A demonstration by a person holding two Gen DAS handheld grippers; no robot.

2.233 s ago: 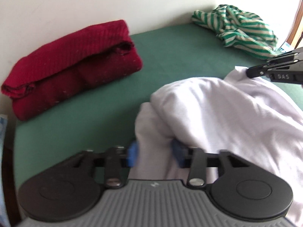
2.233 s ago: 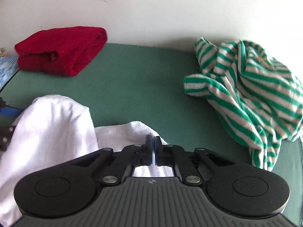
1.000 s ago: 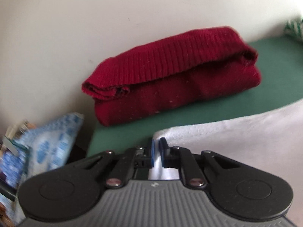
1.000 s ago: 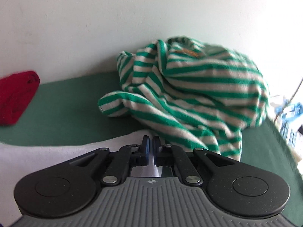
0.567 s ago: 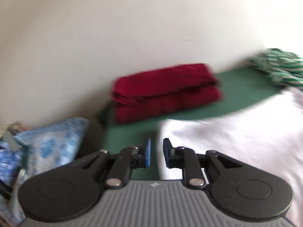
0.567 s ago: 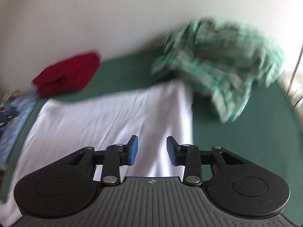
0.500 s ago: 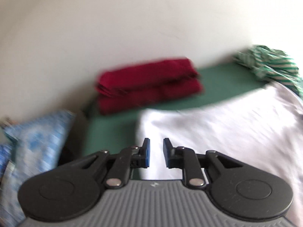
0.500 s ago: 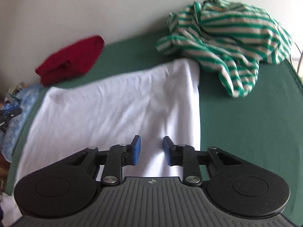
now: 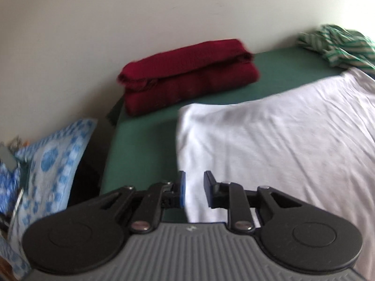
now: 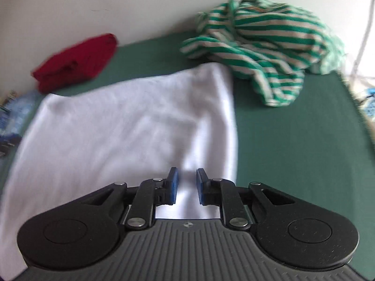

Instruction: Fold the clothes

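Observation:
A white garment (image 9: 281, 145) lies spread flat on the green table (image 9: 145, 126); it also shows in the right wrist view (image 10: 131, 126). My left gripper (image 9: 194, 187) is open and empty, above the garment's left edge. My right gripper (image 10: 186, 183) is open and empty, above the garment near its right edge. A folded dark red sweater (image 9: 187, 77) lies at the back left by the wall, and shows in the right wrist view (image 10: 77, 61). A crumpled green-and-white striped garment (image 10: 262, 46) lies at the back right, touching the white garment's far corner.
A blue patterned cloth (image 9: 51, 164) hangs off the table's left side. The wall (image 9: 164, 11) runs along the table's far edge. Bare green table (image 10: 300, 154) lies to the right of the white garment.
Both grippers held the white garment's far edge shut one second ago. They have since opened, let it go and pulled back; the garment now lies flat.

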